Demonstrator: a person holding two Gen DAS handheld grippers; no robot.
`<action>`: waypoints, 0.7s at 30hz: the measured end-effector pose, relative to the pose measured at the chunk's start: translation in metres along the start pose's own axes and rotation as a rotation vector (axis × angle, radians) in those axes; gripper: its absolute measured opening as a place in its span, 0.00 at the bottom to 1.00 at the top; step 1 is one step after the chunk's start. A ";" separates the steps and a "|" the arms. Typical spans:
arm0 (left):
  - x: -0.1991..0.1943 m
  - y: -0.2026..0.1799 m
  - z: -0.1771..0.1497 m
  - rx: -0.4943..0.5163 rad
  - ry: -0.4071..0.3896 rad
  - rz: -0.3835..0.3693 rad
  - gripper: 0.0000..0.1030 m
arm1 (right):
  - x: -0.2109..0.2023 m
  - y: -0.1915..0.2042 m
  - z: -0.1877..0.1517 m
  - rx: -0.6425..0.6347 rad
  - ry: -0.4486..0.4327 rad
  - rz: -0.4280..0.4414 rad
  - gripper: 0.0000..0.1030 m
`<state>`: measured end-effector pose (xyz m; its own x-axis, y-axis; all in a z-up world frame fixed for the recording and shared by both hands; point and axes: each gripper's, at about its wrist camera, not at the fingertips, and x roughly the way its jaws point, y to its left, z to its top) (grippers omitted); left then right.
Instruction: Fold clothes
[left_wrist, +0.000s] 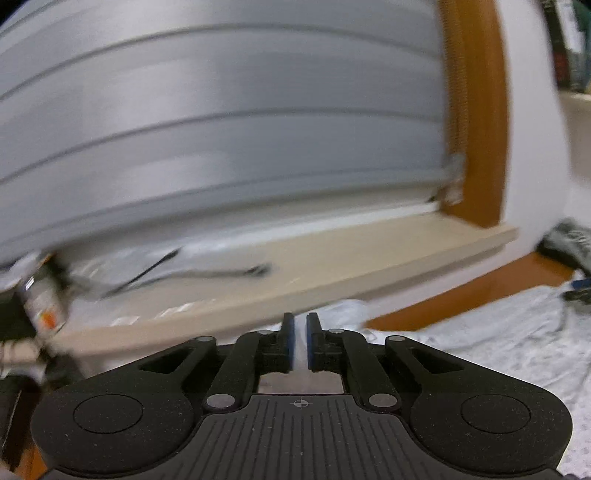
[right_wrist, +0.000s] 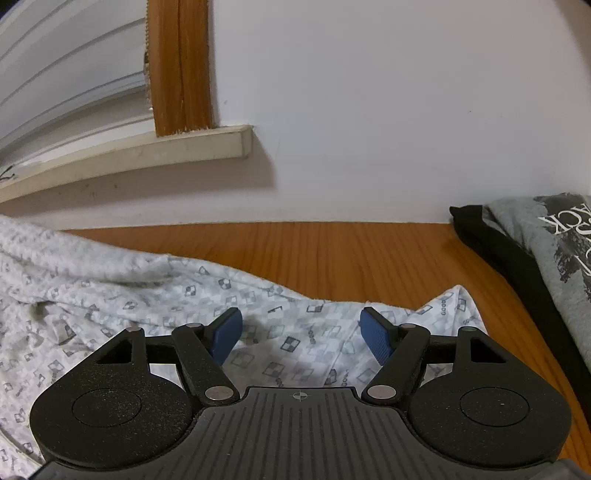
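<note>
A pale grey-white patterned garment (right_wrist: 110, 295) lies rumpled on the wooden table (right_wrist: 351, 254); it also shows at the right of the left wrist view as the same garment (left_wrist: 498, 332). My right gripper (right_wrist: 301, 334) hovers low over the garment's right corner, open, with its blue pads (right_wrist: 376, 334) wide apart and nothing between them. My left gripper (left_wrist: 300, 341) is raised and points toward the windowsill (left_wrist: 332, 273). Its fingers are shut to a thin slit, and I see no cloth between them. The left view is smeared by motion.
A folded grey printed shirt (right_wrist: 554, 251) over a black garment (right_wrist: 517, 266) lies at the table's right. A white wall (right_wrist: 369, 110), an orange-brown window frame (right_wrist: 181, 66) and grey shutter slats (left_wrist: 221, 110) stand behind. Blurred clutter (left_wrist: 44, 302) sits at the sill's left end.
</note>
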<state>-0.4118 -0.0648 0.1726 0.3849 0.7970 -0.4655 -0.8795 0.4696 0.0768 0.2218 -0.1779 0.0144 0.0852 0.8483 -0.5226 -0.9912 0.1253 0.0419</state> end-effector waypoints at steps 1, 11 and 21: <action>0.003 0.004 -0.004 -0.011 0.013 0.009 0.10 | 0.000 0.000 0.000 -0.002 0.001 -0.001 0.68; 0.058 -0.064 -0.006 0.050 0.065 -0.121 0.34 | 0.000 0.003 0.000 -0.013 -0.001 -0.001 0.68; 0.134 -0.207 -0.006 0.250 0.133 -0.346 0.34 | -0.001 0.001 -0.001 -0.003 -0.012 0.008 0.69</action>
<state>-0.1794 -0.0576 0.0893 0.5910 0.5287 -0.6093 -0.6045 0.7904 0.0996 0.2206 -0.1796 0.0141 0.0782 0.8553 -0.5121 -0.9922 0.1167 0.0434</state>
